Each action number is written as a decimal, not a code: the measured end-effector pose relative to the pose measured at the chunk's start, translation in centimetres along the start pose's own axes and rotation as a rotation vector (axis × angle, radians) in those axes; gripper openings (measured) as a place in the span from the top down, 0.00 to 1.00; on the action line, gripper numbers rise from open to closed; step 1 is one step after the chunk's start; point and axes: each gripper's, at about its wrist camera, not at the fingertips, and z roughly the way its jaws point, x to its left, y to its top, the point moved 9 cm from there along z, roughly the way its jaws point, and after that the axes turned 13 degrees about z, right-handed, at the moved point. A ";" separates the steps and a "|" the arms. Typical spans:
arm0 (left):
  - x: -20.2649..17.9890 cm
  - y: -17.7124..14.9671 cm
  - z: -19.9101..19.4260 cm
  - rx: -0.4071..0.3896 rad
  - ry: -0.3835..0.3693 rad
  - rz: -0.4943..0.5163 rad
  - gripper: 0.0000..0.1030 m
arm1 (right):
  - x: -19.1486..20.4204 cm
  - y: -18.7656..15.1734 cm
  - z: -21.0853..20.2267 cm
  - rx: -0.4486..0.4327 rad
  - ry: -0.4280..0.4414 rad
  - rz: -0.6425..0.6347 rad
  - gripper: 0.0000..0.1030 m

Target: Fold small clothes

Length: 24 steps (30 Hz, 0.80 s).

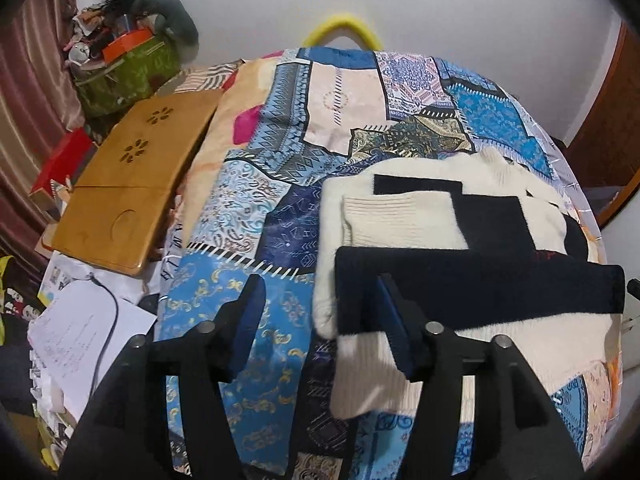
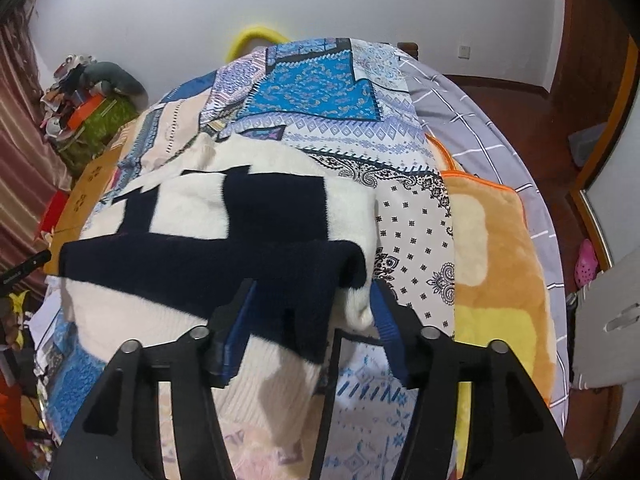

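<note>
1. Lying on the patterned bed cover (image 1: 256,208), the cream/navy sweater (image 1: 432,216) is partly folded, near hem towards both cams.
2. Left hand-held gripper (image 1: 320,328) is open, one finger over the sweater's left edge — nothing pinched.
3. Right hand-held gripper (image 2: 312,328) is open, straddling the right corner.
4. Risk: closing w/ only one layer caught — the fold skews, or the cover comes up too.

One sweater (image 1: 420,216), one patchwork bedspread (image 1: 280,152), one wooden lap desk (image 1: 128,184), two grippers (image 1: 320,328).
</note>
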 end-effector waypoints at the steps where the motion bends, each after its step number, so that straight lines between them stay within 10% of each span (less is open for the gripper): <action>1: 0.1 -0.1 -0.3 0.000 -0.004 -0.004 0.42 | 0.2 -0.2 -0.3 -0.002 0.004 -0.003 0.43; 24: -4.1 -7.3 3.4 0.181 -0.184 0.007 0.34 | 0.4 -7.9 2.0 0.179 0.023 0.030 0.37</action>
